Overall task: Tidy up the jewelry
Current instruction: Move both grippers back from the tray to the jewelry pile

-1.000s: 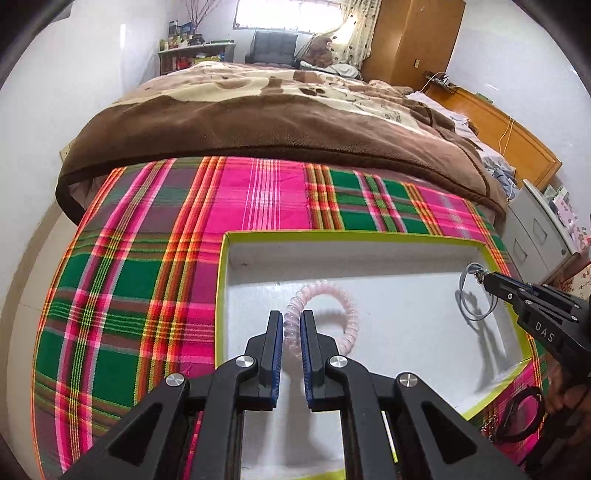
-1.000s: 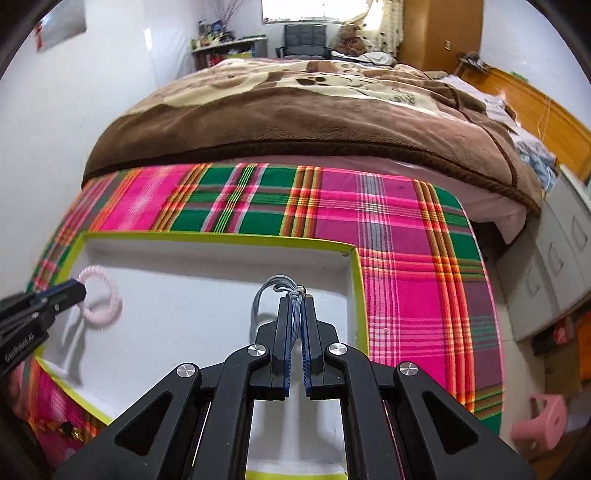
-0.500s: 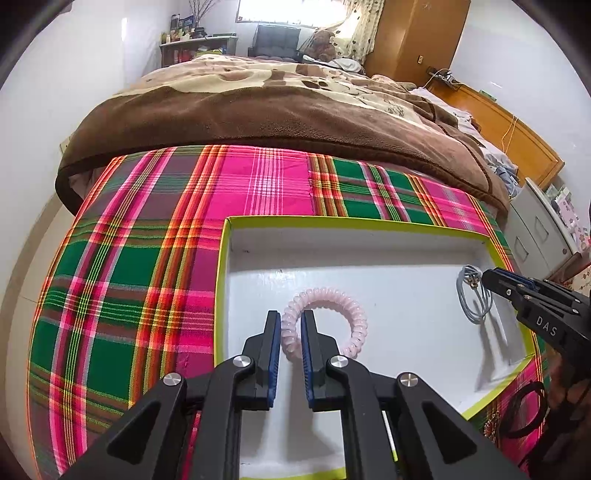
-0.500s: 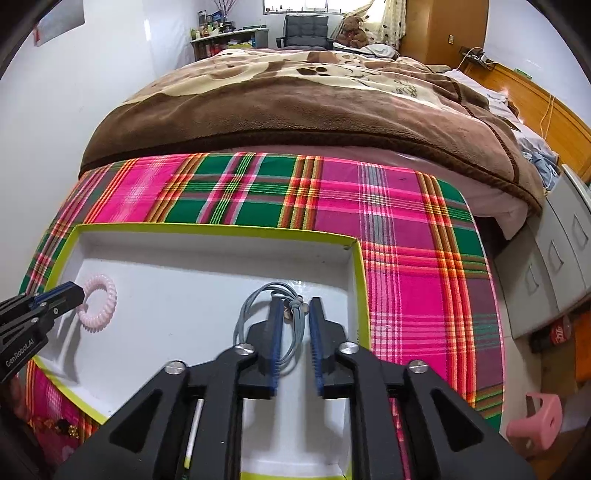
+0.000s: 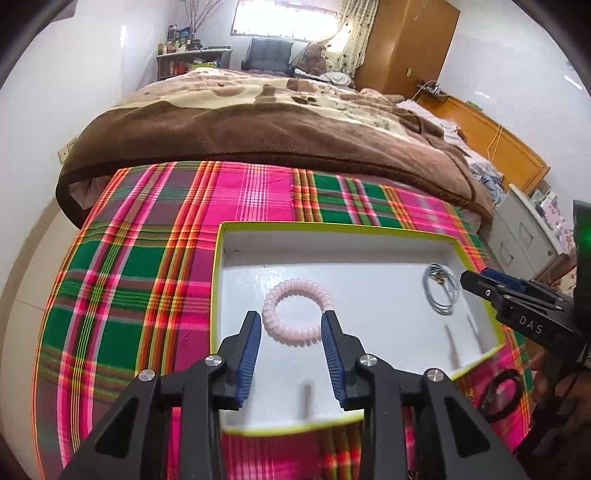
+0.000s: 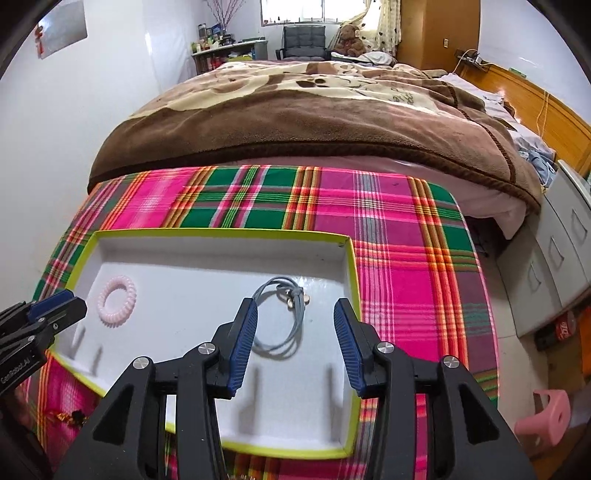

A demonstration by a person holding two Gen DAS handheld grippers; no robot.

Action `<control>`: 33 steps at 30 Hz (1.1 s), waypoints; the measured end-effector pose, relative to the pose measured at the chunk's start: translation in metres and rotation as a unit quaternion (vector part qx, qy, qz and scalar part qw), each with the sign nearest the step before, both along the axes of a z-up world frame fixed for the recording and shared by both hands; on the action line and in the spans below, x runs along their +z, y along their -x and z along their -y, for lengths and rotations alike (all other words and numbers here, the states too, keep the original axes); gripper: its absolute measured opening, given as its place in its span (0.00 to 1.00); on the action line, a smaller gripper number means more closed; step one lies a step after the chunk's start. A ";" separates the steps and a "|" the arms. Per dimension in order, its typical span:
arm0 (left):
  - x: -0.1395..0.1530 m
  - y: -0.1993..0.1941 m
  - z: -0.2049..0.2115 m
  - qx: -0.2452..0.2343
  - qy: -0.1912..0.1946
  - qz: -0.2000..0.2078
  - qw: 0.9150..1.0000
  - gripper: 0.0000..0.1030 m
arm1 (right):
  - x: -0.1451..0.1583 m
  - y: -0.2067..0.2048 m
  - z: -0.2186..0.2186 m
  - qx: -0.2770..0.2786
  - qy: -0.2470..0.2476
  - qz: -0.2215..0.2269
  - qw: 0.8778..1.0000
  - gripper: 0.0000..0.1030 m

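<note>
Plaid cloth (image 5: 147, 280) carries the tray (image 5: 332, 226); left gripper (image 5: 291, 328) and right gripper (image 6: 295, 325), jaws spread and empty, should lift straight, clearing the pink coil (image 5: 295, 312) and grey cord (image 6: 284, 325) near opposite tray edges.

Bed (image 6: 314, 110), wardrobe (image 5: 406, 40) (bright window (image 6: 295, 11))

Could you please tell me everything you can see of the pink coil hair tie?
The hair tie is a pale pink, glossy, plastic-looking spiral coil closed into a ring. It lies flat on the white floor of the tray, toward its left side, free of the walls. The open left gripper flanks its near edge; contact cannot be told.
</note>
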State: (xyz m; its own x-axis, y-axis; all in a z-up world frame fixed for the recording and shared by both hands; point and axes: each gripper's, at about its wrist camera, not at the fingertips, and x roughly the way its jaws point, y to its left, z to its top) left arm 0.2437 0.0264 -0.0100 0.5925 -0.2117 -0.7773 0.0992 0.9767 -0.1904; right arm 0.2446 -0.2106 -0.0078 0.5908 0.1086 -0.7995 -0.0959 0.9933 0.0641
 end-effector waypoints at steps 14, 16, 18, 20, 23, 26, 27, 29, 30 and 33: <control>0.023 0.084 -0.010 0.015 0.016 0.035 0.999 0.33 | 0.026 0.083 0.021 -0.012 -0.022 0.052 0.998 0.43; 0.022 0.097 -0.011 0.016 0.019 0.038 0.999 0.33 | 0.022 0.091 0.019 -0.006 -0.012 0.052 0.999 0.43; 0.021 0.107 -0.010 0.014 0.021 0.037 0.999 0.33 | 0.015 0.095 0.016 -0.003 0.000 0.043 0.999 0.43; 0.017 0.115 -0.008 0.013 0.020 0.031 0.999 0.33 | 0.010 0.100 0.016 -0.005 0.010 0.039 0.999 0.43; 0.011 0.125 -0.003 0.005 0.019 0.023 1.000 0.33 | 0.004 0.113 0.018 -0.006 0.016 0.036 0.999 0.43; 0.004 0.137 -0.001 0.005 0.015 0.014 1.000 0.33 | 0.001 0.131 0.025 -0.007 0.013 0.041 0.999 0.43; 0.002 0.140 -0.001 0.007 0.016 0.012 1.000 0.33 | 0.002 0.137 0.028 -0.012 0.014 0.042 0.999 0.43; 0.000 0.146 -0.001 0.005 0.017 0.011 1.000 0.33 | 0.000 0.145 0.032 -0.019 0.016 0.040 0.999 0.43; -0.001 0.149 -0.001 0.005 0.016 0.012 1.000 0.33 | -0.001 0.149 0.034 -0.020 0.015 0.037 0.999 0.43; -0.001 0.156 -0.001 0.003 0.018 0.013 1.000 0.33 | -0.003 0.161 0.038 -0.022 0.015 0.038 0.999 0.43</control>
State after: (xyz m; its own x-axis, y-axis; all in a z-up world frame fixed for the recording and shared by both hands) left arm 0.0874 0.0270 -0.0114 0.6140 -0.2347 -0.7536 0.0980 0.9700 -0.2223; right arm 0.0833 -0.2481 -0.0112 0.6539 0.0581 -0.7544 -0.0551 0.9981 0.0291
